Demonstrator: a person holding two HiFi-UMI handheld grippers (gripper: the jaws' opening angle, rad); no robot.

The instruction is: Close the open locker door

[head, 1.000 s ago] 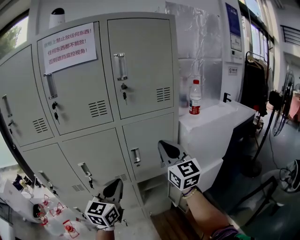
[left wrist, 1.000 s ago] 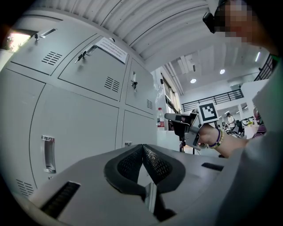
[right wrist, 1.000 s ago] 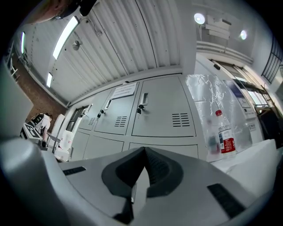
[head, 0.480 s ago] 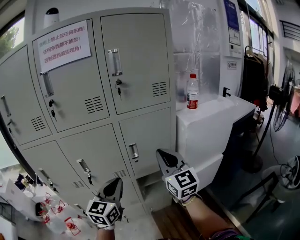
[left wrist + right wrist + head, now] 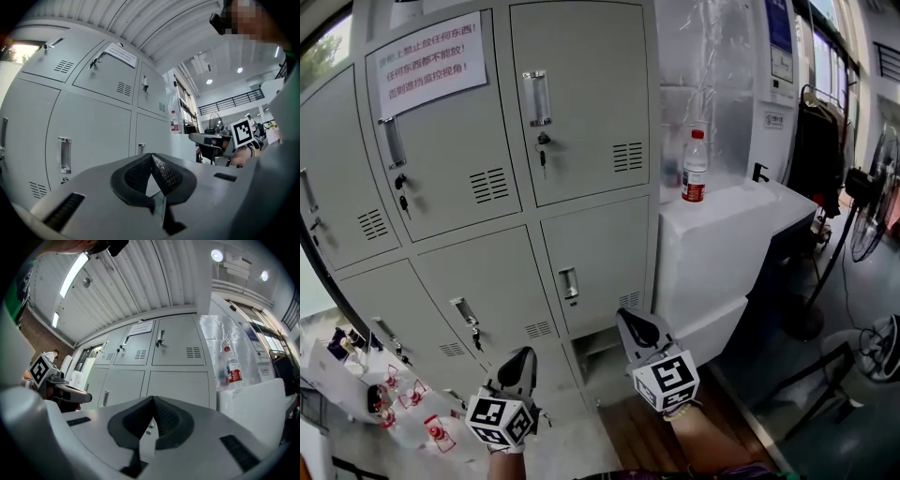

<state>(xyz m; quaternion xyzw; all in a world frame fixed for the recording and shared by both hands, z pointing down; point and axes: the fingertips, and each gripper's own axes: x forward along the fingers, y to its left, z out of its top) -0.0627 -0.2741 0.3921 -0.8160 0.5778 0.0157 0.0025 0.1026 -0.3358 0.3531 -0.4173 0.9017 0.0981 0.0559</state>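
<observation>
Nearest the camera, low in the head view, left gripper (image 5: 525,356) and right gripper (image 5: 628,321) were both raised, side by side but apart, aimed at the locker bank (image 5: 581,112). In the left gripper view its fingers (image 5: 136,173) met at the tips with nothing between them. The right gripper view showed the same: pads (image 5: 169,421) closed tip to tip, empty. Neither gripper touched the lockers.

Just past the right gripper, in the bottom row of the right column, the open compartment (image 5: 596,364) showed a dark interior with a shelf edge. That's where the locker door belonged. The door itself couldn't be made out and was likely behind the right gripper. Directly above it was a closed door with a handle (image 5: 569,283).

All other doors looked shut, with keys hanging in several locks. A paper notice (image 5: 429,64) was stuck on an upper door.

Right of the bank, a white counter (image 5: 741,220) carried a water bottle (image 5: 695,167), upright, with a red label. Farther right were dark clothes on a rack (image 5: 820,150) and a standing fan (image 5: 872,197).
</observation>
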